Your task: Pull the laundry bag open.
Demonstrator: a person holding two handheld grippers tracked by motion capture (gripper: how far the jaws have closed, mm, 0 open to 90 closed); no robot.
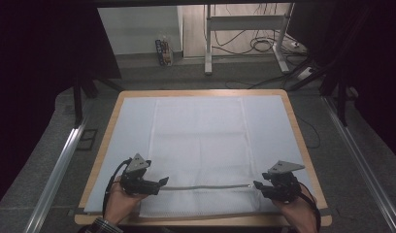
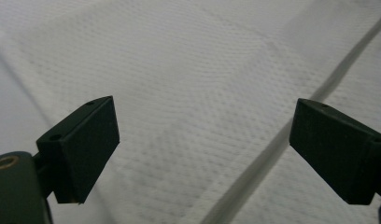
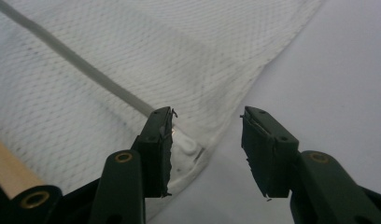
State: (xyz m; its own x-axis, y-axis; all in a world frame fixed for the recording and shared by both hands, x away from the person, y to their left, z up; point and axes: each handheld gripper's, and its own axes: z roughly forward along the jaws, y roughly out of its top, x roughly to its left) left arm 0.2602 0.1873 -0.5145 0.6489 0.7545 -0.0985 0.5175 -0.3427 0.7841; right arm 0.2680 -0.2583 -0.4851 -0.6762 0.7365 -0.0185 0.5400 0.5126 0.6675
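Observation:
A white mesh cloth (image 1: 201,141) lies flat on the table. A grey zipper strip (image 1: 206,186) runs across its near part. My left gripper (image 1: 157,183) sits at the strip's left end, and its jaws stand wide open over the mesh (image 2: 179,93), with the strip (image 2: 272,144) passing between them. My right gripper (image 1: 258,185) is at the strip's right end. It is open, and its left finger (image 3: 156,140) is right beside the shiny zipper end (image 3: 186,142) at the cloth's corner. The strip (image 3: 76,60) runs away to the upper left.
A pale mat (image 1: 273,126) covers the wooden table top (image 1: 201,92), whose near edge (image 3: 6,168) shows beside the right gripper. Metal rails (image 1: 55,170) flank the table. A desk frame (image 1: 244,43) and cables lie on the floor beyond.

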